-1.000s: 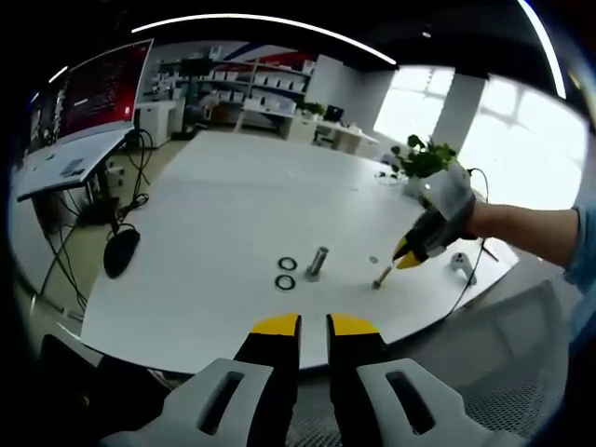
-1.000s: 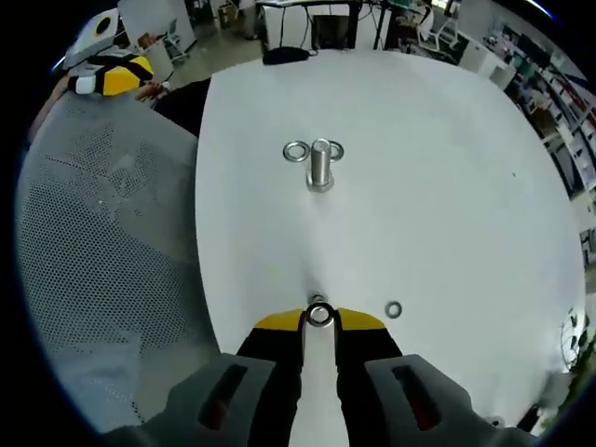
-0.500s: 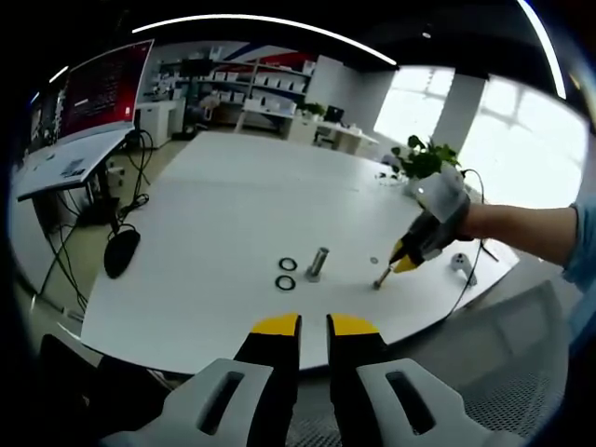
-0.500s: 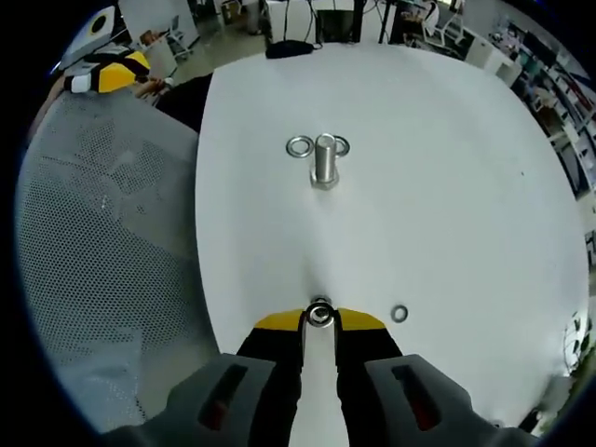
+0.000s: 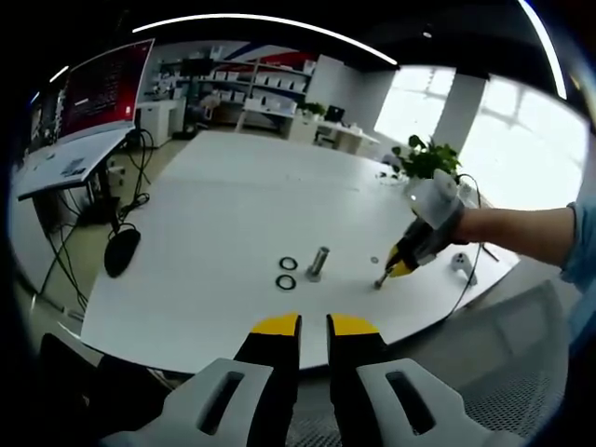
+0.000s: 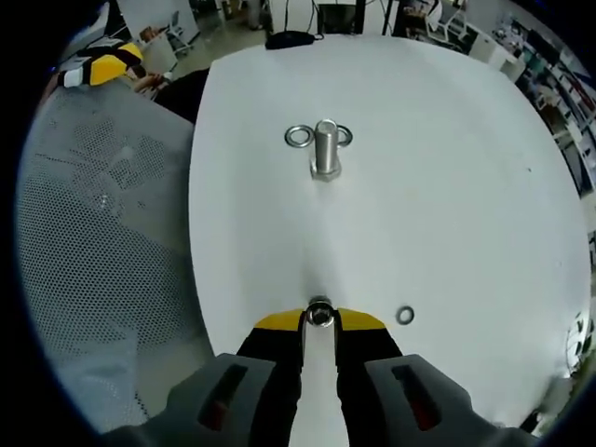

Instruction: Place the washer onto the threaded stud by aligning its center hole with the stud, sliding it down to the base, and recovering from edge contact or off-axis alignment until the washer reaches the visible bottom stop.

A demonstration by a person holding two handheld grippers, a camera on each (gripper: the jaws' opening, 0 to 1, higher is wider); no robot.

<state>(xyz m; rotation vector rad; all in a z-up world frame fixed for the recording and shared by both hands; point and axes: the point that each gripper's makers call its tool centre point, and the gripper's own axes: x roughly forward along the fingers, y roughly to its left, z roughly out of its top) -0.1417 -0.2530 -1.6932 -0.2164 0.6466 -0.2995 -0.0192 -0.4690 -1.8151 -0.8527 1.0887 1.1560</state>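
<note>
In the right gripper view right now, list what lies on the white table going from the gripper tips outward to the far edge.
Held washer in the right gripper → threaded stud → black object at the far edge.

The surface [image 6: 447, 186] is seen as smooth, matt white, with a soft sheen toward the far end in the left gripper view. The threaded stud [image 6: 324, 149] is read as bare metal, satin grey, brightly lit along one side. The washer [image 6: 319, 313] held at the right gripper [image 6: 319, 321] tips is shiny metal; three loose washers [image 6: 298, 137] are noted with the same bright finish. Gripper fingertips [image 5: 277, 326] are capped in glossy yellow plastic over matt black, with pale grey moulded plastic bodies behind. A chair back [image 6: 93, 242] is noted as grey perforated mesh, rough in texture. A sleeve [image 5: 579, 244] appears as blue cloth.
</note>
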